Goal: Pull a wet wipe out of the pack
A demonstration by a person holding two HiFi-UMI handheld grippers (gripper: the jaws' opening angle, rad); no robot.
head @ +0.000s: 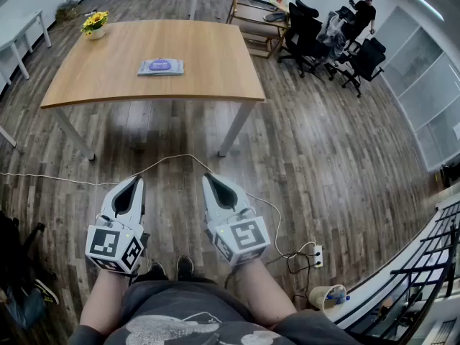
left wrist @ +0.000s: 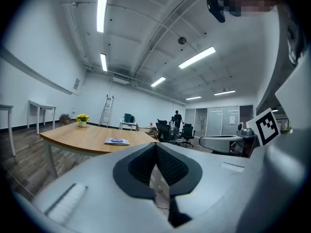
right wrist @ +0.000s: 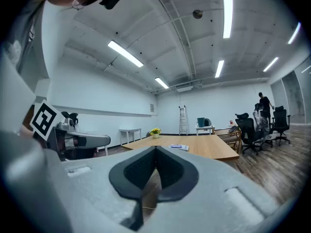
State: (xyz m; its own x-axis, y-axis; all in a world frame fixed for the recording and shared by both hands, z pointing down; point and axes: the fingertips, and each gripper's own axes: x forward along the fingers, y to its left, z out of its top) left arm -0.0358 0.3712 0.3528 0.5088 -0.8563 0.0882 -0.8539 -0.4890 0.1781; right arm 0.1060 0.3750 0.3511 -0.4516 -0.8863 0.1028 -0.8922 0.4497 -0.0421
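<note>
A flat wet wipe pack (head: 161,66) with a purple lid lies near the middle of the wooden table (head: 108,77), far ahead of me. The pack (left wrist: 116,141) shows small in the left gripper view, and the pack (right wrist: 179,147) is also small in the right gripper view. My left gripper (head: 133,182) is shut and empty, held low over the floor close to my body. My right gripper (head: 210,178) is beside it, also shut with nothing between its jaws. Both point level toward the table from a distance.
A pot of yellow flowers (head: 95,22) stands at the table's far left corner. A white cable (head: 172,159) runs across the wooden floor to a power strip (head: 317,254). Office chairs (head: 309,31) and a person (head: 364,11) are at the far right; a ladder (left wrist: 106,110) leans on the back wall.
</note>
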